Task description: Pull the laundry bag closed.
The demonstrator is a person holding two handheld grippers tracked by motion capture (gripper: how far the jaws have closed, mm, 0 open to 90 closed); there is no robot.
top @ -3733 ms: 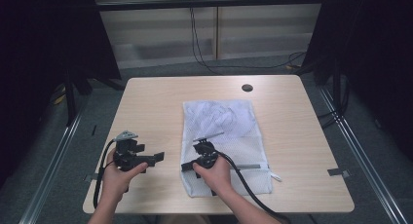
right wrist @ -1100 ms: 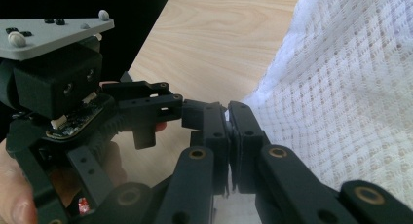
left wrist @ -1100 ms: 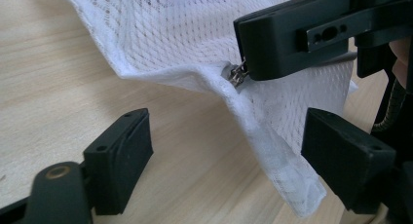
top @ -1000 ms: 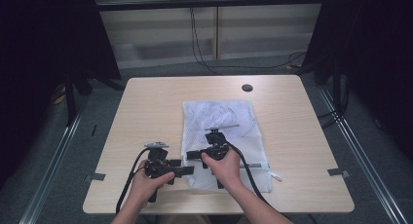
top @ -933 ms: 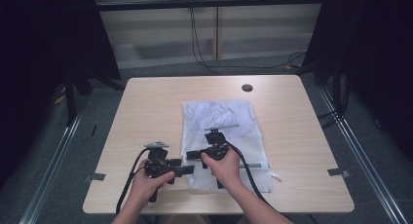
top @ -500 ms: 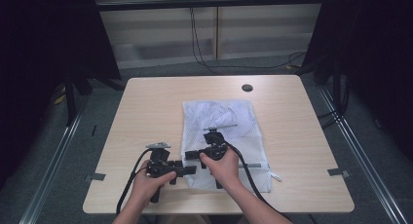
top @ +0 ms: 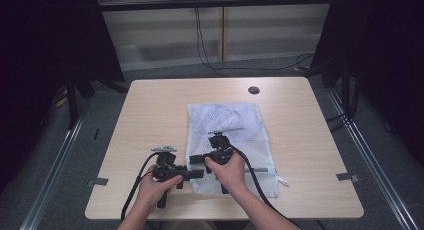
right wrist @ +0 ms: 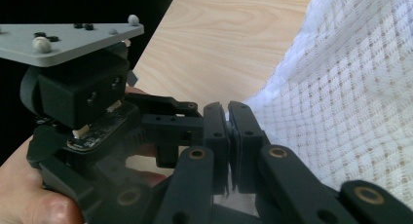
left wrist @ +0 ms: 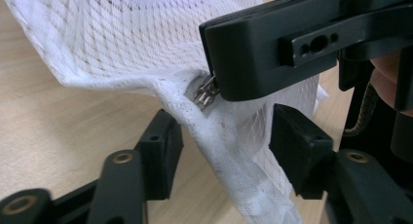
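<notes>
On pale wood, white mesh bag (top: 227,140)

No text, label, brand, number or sign can be read anywhere, whether on the gear or on the surroundings.

overhead table (top: 150,110) view, two close gripper views

White mesh bag (top: 229,140), diamond-net weave, with a small silver metal zip pull (left wrist: 206,93). Pale wood-grain table (top: 150,115). Black grippers, left (left wrist: 224,136) and right (right wrist: 229,136), brass-coloured rivets; grey plate (right wrist: 68,39) with pale studs on the left one. Black cables (top: 137,182). Grey floor (top: 50,190).
</notes>
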